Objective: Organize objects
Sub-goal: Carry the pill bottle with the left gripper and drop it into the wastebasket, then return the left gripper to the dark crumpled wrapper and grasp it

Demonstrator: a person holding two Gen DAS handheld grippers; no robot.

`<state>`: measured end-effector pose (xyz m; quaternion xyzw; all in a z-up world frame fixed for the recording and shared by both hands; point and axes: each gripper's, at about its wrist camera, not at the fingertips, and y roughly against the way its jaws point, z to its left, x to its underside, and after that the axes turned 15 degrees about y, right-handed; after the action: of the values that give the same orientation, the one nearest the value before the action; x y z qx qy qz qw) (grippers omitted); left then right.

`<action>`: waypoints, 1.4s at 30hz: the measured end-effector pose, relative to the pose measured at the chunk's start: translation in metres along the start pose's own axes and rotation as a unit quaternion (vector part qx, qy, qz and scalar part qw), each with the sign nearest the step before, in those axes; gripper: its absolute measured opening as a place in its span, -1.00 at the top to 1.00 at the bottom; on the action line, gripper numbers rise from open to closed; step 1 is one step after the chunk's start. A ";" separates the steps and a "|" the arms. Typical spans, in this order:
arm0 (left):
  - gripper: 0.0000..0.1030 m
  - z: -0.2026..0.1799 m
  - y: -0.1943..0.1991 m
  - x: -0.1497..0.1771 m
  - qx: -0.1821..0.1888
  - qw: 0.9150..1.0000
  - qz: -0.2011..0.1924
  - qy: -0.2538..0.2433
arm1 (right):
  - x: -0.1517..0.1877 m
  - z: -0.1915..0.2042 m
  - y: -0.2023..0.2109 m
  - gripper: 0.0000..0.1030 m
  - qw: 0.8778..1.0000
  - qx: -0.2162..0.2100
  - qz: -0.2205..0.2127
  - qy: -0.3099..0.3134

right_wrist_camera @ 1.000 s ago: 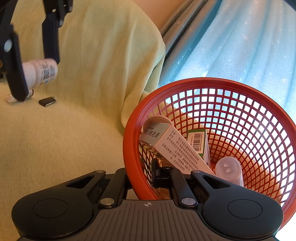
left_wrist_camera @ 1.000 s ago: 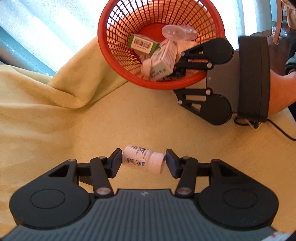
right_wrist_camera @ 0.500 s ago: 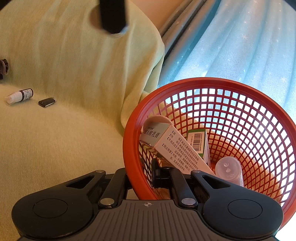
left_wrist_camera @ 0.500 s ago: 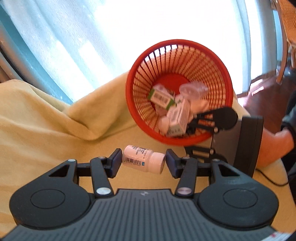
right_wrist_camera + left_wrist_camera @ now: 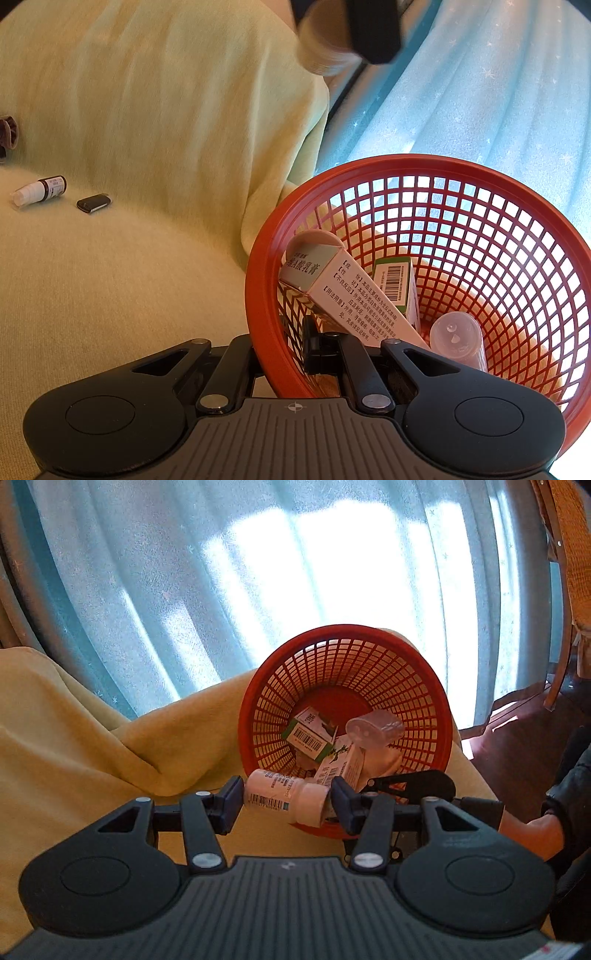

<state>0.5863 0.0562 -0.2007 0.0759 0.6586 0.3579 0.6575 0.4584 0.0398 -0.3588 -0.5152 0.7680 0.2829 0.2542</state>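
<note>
Pill bottle (image 5: 286, 797), left wrist view: you hold it sideways between the pads of your left gripper (image 5: 287, 803), jaws clamped on base and cap, and since a second ago it has risen off the yellow cloth (image 5: 74, 746) to hang at the near rim of the red basket (image 5: 255, 709), so only the drop remains. Right wrist view: your right gripper (image 5: 295, 354) has not moved, jaws closed on the basket's near wall, tilting it; a dropper bottle (image 5: 38, 189) and a small dark object (image 5: 93, 202) lie near the cloth's left edge, unsorted.
</note>
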 end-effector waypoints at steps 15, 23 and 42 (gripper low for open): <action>0.03 -0.041 -0.075 -0.040 0.035 0.999 -0.029 -0.004 | -0.001 0.000 -0.001 0.95 1.000 -0.001 0.000 -0.001; -0.12 -0.034 -0.087 -0.033 0.007 1.000 -0.023 0.002 | -0.002 0.001 -0.002 0.95 1.000 -0.001 -0.001 -0.005; -0.22 0.046 0.008 0.042 -0.114 0.990 0.010 0.078 | -0.002 0.004 -0.002 0.95 1.000 0.000 0.000 -0.003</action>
<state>0.6205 0.1038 -0.2247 -0.0209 0.6623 0.4420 0.6046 0.4619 0.0431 -0.3603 -0.5147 0.7669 0.2846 0.2569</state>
